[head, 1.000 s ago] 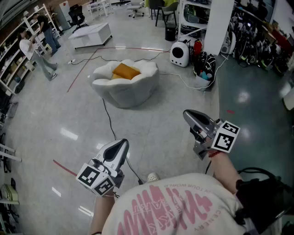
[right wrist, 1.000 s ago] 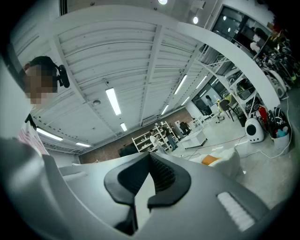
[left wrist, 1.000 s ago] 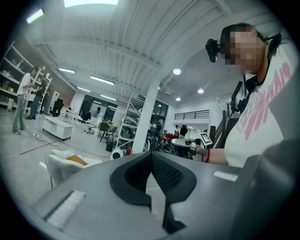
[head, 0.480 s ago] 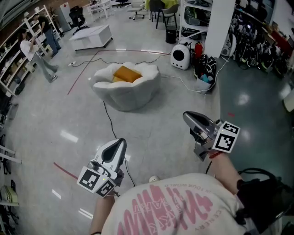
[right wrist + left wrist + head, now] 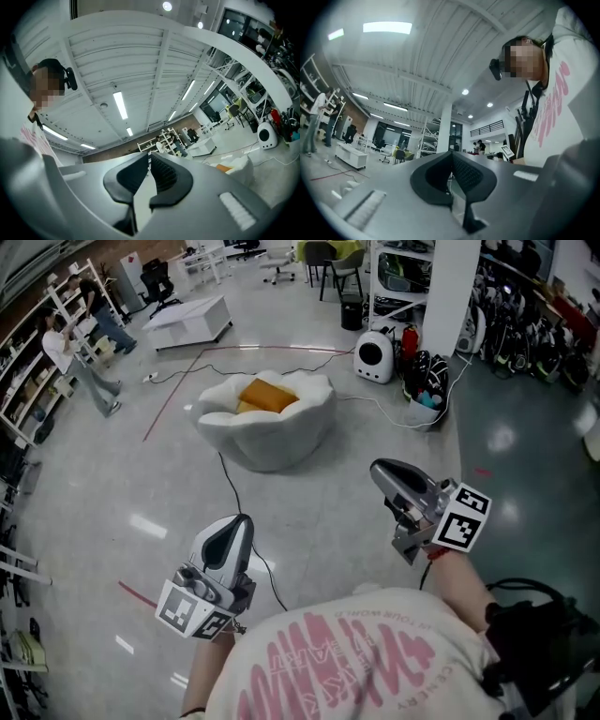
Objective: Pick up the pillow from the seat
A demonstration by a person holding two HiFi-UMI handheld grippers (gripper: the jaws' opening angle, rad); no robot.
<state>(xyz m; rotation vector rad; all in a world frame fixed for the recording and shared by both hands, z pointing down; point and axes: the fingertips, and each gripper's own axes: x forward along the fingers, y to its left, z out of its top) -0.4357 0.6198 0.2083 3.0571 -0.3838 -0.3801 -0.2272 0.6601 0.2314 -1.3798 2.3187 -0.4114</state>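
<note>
Head view: the orange pillow (image 5: 262, 396) lies in the hollow of the white seat (image 5: 277, 439) at upper centre, well apart from the person (image 5: 347, 662) at the bottom edge. A black cable (image 5: 234, 507) trails from the seat towards them, and a foot could catch it on the walk in

Left gripper view: the left hand-held gripper (image 5: 451, 157) is closed and empty, aimed at the ceiling (image 5: 417, 61)

Right gripper view: the right hand-held gripper (image 5: 149, 157) has just been opening a hair, its tips all but together with nothing between. If the jaws arrive this narrow, they would likely shove the pillow or pinch only fabric
</note>
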